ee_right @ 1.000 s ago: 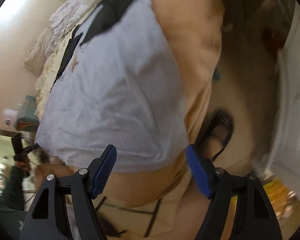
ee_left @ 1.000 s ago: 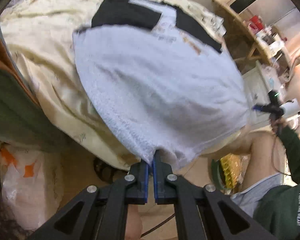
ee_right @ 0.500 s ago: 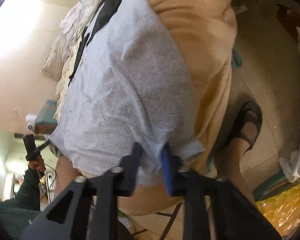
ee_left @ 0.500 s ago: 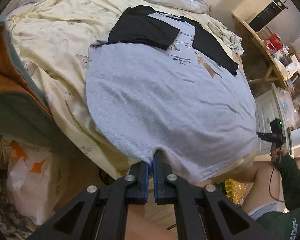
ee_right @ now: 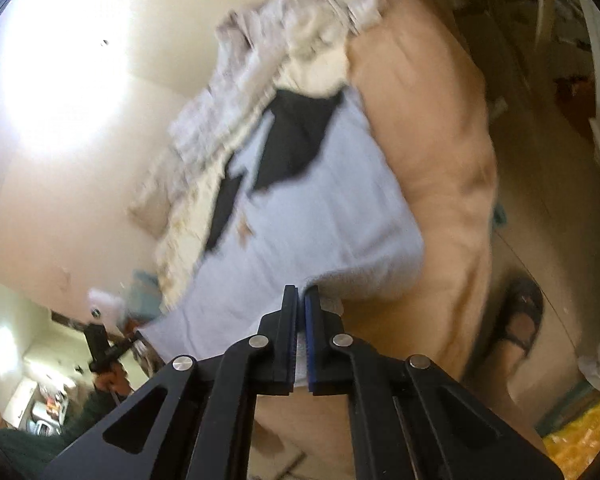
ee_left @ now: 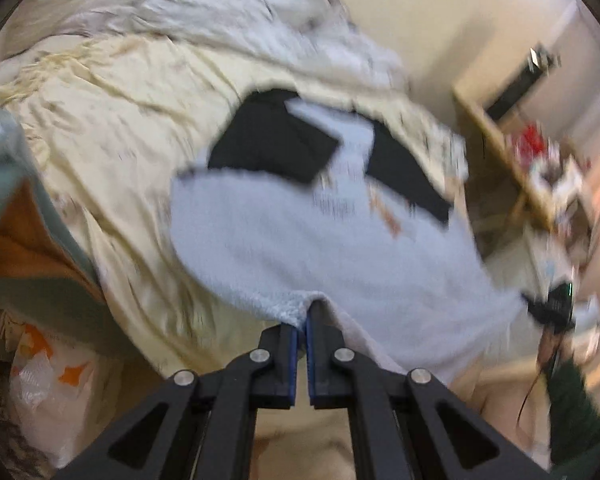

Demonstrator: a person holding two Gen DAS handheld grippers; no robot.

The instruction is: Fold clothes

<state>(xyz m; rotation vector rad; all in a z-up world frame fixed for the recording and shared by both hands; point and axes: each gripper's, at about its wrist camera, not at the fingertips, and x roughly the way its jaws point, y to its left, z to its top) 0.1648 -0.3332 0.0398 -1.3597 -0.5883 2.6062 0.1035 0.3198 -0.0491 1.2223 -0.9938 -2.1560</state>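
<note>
across a rumpled cream bedspread (ee_left: pixel 112 128) lies my soft, light grey t-shirt (ee_left: pixel 308 240), its limp hem pinched shut at both corners by my left gripper (ee_left: pixel 302 322) and right gripper (ee_right: pixel 301 300), the sensible holds.

Right gripper (ee_right: pixel 301 300): jaws, wide apart a second ago, now closed on the hem of the shirt (ee_right: pixel 300 216). Hem: raised off the bed (ee_left: pixel 112 128) at both corners, the left gripper (ee_left: pixel 303 318) lifting too.
</note>
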